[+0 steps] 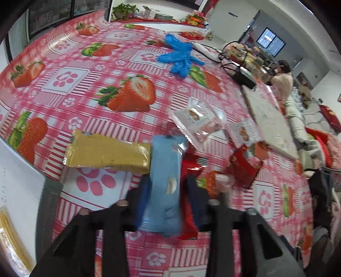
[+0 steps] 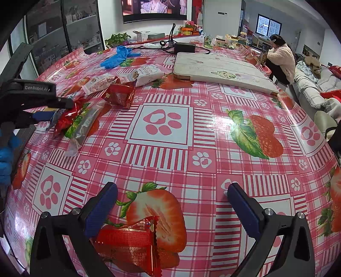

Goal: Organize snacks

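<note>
1. Left gripper [image 1: 165,191] — jaws closed on a blue packet [image 1: 164,181], a red packet [image 1: 189,191] pinched alongside; carry both level to the gold packet [image 1: 106,153].
2. Right gripper [image 2: 170,204] — wide open, empty, above a red sachet [image 2: 127,245].

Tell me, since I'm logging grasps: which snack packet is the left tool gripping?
The light blue packet, pinched between the left tool fingers. The gold packet and red packets lie loose on the tablecloth.

We find a home living room: television [image 2: 154,9], sofa [image 2: 309,85], shelving [image 2: 64,38], potted plant [image 2: 118,39], strawberry-print tablecloth [image 2: 191,127].
</note>
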